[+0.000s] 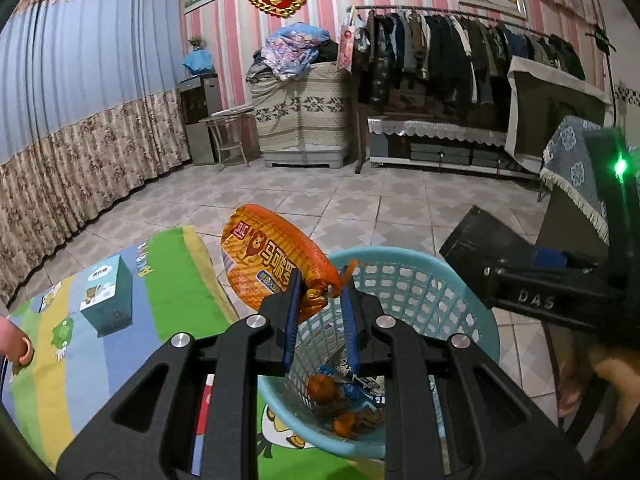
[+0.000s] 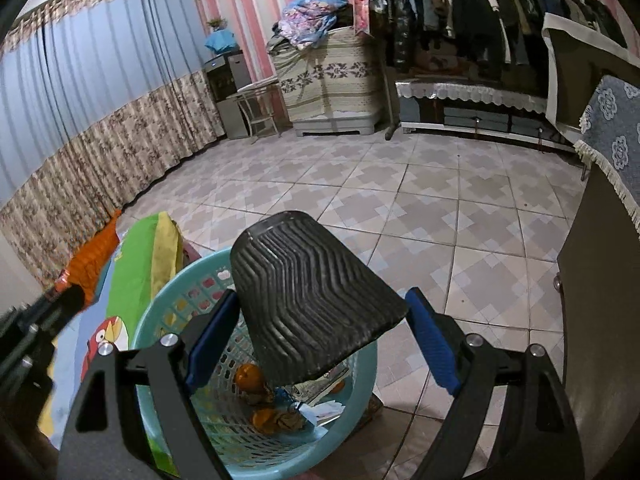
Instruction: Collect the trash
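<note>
The left gripper, black with ribbed blue pads, was clamped narrow on the crimped end of a glossy orange snack packet printed with a cartoon lion; the crinkled foil bag stood up and leaned left, above the near rim of a round light-blue plastic basket with a perforated lattice wall. Inside the basket lay small orange fruits, brownish peel and scraps of printed paper. The right gripper stood wide, its blue pads on either side of a flat black ribbed tray with chevron grooves and rounded corners; the left pad touched its edge, while contact at the right pad could not be told; the tray tilted over the basket's mouth. The basket sat beside a soft striped green, yellow and blue cartoon-printed cloth, on which a small teal cardboard box stood well to the left; fingers of a person showed at that cloth's left edge. Beyond lay a floor of pale pink and grey patterned tiles; blue pleated curtains with a floral brown lower band hung at left, pink-striped wallpaper behind, and a rail of dark hanging clothes at right.
</note>
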Demonstrator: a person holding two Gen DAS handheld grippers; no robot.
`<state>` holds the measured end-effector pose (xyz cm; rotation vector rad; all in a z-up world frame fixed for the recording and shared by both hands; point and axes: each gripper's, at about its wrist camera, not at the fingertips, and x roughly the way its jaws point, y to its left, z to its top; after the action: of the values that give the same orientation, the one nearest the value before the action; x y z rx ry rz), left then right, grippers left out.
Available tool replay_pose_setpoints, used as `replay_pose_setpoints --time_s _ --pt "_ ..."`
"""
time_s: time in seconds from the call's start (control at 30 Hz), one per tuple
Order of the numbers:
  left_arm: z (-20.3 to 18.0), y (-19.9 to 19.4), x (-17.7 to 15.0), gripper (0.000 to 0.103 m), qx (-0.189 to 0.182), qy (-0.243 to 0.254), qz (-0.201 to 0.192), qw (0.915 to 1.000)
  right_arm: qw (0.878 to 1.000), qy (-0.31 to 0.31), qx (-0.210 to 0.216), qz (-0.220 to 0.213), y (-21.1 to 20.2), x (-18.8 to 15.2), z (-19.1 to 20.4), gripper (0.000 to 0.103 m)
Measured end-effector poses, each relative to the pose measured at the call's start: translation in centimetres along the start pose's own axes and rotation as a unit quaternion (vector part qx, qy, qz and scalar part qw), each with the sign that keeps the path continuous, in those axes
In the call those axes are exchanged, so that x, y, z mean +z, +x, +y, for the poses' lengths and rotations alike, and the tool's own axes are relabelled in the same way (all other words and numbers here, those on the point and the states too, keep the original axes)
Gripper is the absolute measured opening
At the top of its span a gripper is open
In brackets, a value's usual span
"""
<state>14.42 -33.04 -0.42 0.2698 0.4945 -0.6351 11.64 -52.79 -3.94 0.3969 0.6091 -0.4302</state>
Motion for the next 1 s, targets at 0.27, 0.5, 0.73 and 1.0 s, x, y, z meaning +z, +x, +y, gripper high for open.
replay_pose_setpoints --time_s 0.27,0.5,0.73,1.0 --pt "0.8 3.1 0.4 0.018 -0.003 -0.006 0.028 0.9996 1.000 0.001 -0.003 0.012 1.0 -0.3 0.0 0.083" --pt "-0.3 5.3 -1.2 0.023 -0.005 0.002 0.058 0.9983 1.000 0.008 -0.011 0.013 1.1 -0.1 -0.4 0.083" --pt "0.5 5.3 -1.3 0.050 0.004 -0.014 0.060 0.9981 1.000 0.003 -0.015 0.020 1.6 -0.2 -0.3 0.083" --pt "4.3 3.1 -1.0 0.083 0.067 -0.036 0.034 0.9965 1.000 -0.013 -0.015 0.022 2.2 -0.4 1.7 0.083"
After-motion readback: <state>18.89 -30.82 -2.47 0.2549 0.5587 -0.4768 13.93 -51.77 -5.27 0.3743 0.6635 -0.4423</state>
